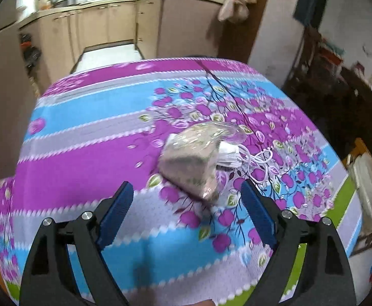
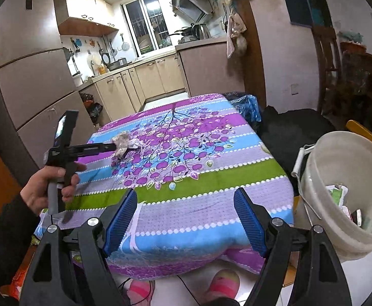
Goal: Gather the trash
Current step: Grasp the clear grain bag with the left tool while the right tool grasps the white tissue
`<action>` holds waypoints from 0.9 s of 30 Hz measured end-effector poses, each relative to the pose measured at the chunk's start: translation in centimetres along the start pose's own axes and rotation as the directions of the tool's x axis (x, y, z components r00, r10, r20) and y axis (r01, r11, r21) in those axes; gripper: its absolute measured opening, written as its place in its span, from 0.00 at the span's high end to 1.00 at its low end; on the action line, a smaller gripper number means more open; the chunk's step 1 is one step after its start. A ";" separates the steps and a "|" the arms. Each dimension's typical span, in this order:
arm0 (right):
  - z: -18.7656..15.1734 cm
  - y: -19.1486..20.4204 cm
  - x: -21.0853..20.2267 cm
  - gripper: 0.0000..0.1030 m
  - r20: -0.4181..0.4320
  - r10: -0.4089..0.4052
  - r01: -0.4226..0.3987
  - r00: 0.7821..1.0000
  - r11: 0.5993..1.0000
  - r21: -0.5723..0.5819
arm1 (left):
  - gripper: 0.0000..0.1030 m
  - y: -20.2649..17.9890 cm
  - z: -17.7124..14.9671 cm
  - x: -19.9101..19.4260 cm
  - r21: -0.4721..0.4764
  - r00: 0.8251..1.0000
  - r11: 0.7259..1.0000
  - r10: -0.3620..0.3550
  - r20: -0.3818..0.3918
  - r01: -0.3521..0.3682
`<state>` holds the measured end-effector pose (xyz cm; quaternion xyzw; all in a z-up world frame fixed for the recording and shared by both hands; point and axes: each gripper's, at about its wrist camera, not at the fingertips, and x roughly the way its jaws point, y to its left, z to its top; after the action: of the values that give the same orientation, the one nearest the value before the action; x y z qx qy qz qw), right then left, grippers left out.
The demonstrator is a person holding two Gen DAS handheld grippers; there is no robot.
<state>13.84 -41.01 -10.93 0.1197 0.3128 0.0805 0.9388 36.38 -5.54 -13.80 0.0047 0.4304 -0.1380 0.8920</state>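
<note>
Reaching for the crumpled clear plastic bag of brownish scraps (image 1: 193, 163) on the flowery purple-and-blue worktop (image 1: 84, 158).
Left tool (image 1: 187, 195) gapes wide and empty, the bag just beyond at twelve o'clock; right tool (image 2: 185, 202) also spread, holding nothing. Next: close on the bag, carry it to the white plastic bucket (image 2: 313, 193) at three o'clock.

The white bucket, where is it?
In the right wrist view the white bucket stands at the right edge, just beside the table's right side. Some trash already lies inside it.
</note>
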 end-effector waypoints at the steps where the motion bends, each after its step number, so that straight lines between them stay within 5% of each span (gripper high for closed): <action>1: 0.1 0.0 0.2 0.24 -0.001 0.001 -0.001 1.000 1.000 -0.002 | 0.20 -0.2 0.3 0.6 0.006 1.000 1.000 0.013 -0.004 -0.013; 5: 0.6 0.5 1.2 0.24 -0.009 0.007 -0.007 1.000 1.000 -0.013 | 0.22 0.5 0.8 2.0 -0.027 1.000 1.000 0.016 -0.008 -0.016; 8: 1.0 1.0 2.0 0.24 -0.022 0.012 -0.013 1.000 1.000 -0.025 | 0.50 0.8 0.7 2.9 -0.051 0.999 0.999 -0.019 -0.039 0.017; 17: 3.8 5.6 7.1 0.30 -0.070 0.069 -0.082 0.995 0.974 -0.211 | 0.57 2.7 -0.4 1.1 -0.128 1.000 0.992 -0.002 -0.003 0.002; 21: 6.5 9.2 13.2 0.45 -0.164 0.142 -0.194 0.976 0.907 -0.373 | 0.57 3.6 -0.7 0.2 -0.149 0.999 0.988 0.036 -0.035 -0.041; 27: 10.3 14.0 22.7 0.45 -0.311 0.192 -0.334 0.931 0.792 -0.512 | 0.57 4.7 -0.3 -1.2 -0.179 0.991 0.975 0.123 -0.051 -0.130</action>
<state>36.95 -24.27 -11.99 -0.1267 0.3683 0.3126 0.8664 36.61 -0.68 -13.60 -0.0468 0.4576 -0.0407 0.8870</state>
